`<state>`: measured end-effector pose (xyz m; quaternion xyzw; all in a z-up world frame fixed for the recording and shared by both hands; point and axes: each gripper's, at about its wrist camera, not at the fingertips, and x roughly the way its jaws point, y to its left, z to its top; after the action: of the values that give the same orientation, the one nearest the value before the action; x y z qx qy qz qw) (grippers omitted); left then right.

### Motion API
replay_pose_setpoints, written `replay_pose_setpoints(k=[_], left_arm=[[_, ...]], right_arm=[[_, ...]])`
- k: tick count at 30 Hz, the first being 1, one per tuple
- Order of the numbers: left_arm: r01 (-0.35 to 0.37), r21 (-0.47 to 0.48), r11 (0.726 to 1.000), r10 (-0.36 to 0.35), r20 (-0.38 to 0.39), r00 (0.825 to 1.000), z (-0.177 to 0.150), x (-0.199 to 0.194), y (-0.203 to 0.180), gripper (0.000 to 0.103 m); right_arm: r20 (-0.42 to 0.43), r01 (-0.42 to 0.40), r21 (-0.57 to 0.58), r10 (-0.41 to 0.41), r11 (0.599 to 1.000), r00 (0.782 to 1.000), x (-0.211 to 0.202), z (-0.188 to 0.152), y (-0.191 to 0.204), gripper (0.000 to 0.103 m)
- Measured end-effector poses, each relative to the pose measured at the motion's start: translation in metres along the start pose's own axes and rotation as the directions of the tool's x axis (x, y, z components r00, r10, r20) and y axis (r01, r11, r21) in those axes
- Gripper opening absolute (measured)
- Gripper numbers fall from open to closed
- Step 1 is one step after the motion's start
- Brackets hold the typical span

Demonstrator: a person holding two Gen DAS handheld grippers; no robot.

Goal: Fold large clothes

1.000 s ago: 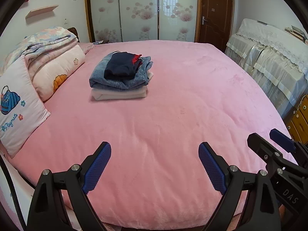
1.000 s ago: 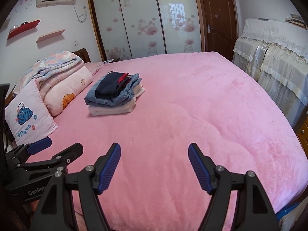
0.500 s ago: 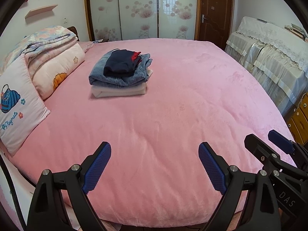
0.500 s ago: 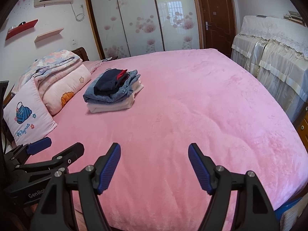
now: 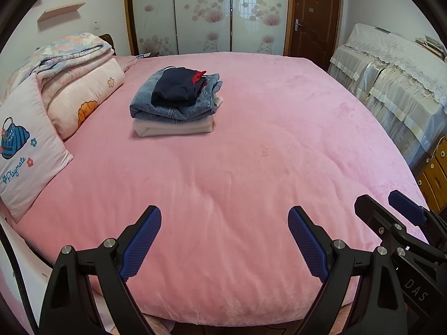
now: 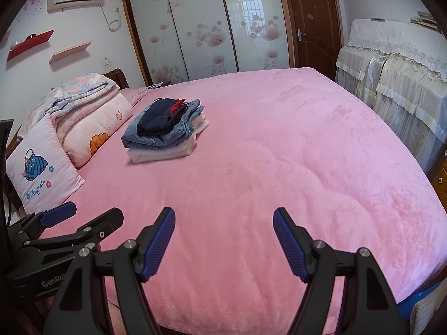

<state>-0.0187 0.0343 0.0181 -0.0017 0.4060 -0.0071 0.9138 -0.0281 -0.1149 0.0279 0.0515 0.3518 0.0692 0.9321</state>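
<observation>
A stack of folded clothes (image 5: 175,103) lies on the pink bed (image 5: 251,167), far left of centre: a dark navy garment with red trim on top, blue jeans under it, a cream garment at the bottom. It also shows in the right wrist view (image 6: 164,131). My left gripper (image 5: 225,223) is open and empty above the bed's near edge, well short of the stack. My right gripper (image 6: 225,223) is open and empty, beside it to the right. Each gripper shows in the other's view: the right one (image 5: 391,217), the left one (image 6: 83,217).
A pink cushion with a blue bag print (image 5: 22,150) and folded quilts (image 5: 75,83) lie along the bed's left side. Lace-covered furniture (image 5: 396,83) stands to the right, wooden drawers (image 5: 435,173) near it. Sliding wardrobe doors (image 5: 204,14) and a brown door (image 5: 313,14) are behind.
Both grippers have drawn back and risen slightly from the bed, so the near edge shows more. Both stay open and empty. The stack has not moved.
</observation>
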Motion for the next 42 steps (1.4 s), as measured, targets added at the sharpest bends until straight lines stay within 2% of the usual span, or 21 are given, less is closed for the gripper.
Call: replay_pose_setpoints(k=[42], left_arm=[[0.005, -0.004, 1.0, -0.006, -0.087, 0.996, -0.002, 0.022, -0.002, 0.091]], right_arm=[[-0.05, 0.017, 0.026, -0.016, 1.0, 0.999, 0.015, -0.008, 0.004, 0.073]])
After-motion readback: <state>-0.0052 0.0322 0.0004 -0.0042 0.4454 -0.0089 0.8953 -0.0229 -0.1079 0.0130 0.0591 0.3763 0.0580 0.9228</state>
